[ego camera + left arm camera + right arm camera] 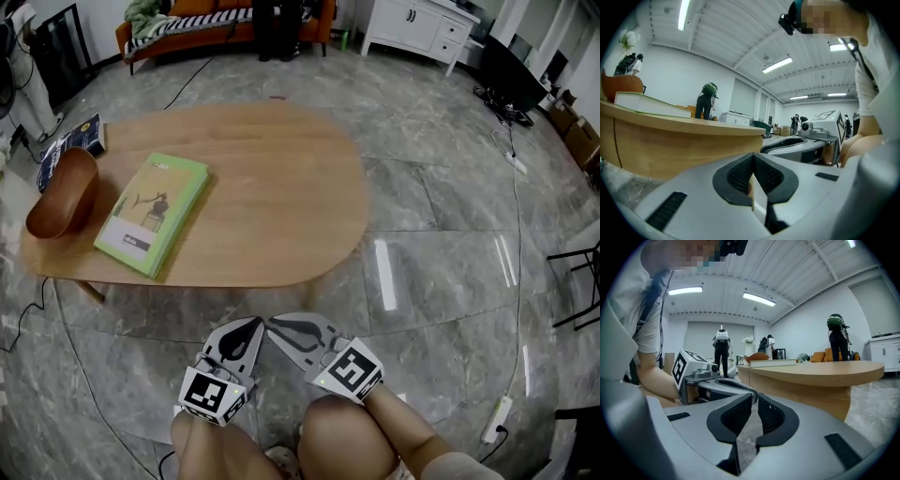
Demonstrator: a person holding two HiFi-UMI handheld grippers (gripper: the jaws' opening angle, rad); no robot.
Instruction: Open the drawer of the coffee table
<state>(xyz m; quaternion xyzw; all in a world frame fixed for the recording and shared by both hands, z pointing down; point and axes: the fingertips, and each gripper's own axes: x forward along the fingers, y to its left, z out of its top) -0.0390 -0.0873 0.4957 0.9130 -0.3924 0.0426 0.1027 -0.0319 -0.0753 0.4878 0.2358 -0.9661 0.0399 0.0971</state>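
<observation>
Head view: the oval desk is lying with its long axis left to right, rounded end pointing right. Left tongs and right tongs are hovering at its near side, both pinched together, empty.

Left gripper and right gripper closed, empty (tips nearly touching)

A green book lies flat, with a wooden bowl just to its left and a blue book behind the bowl. Further back stand an orange sofa and a white cabinet. A power strip lies on the grey floor, and a black chair stands at the right edge.
</observation>
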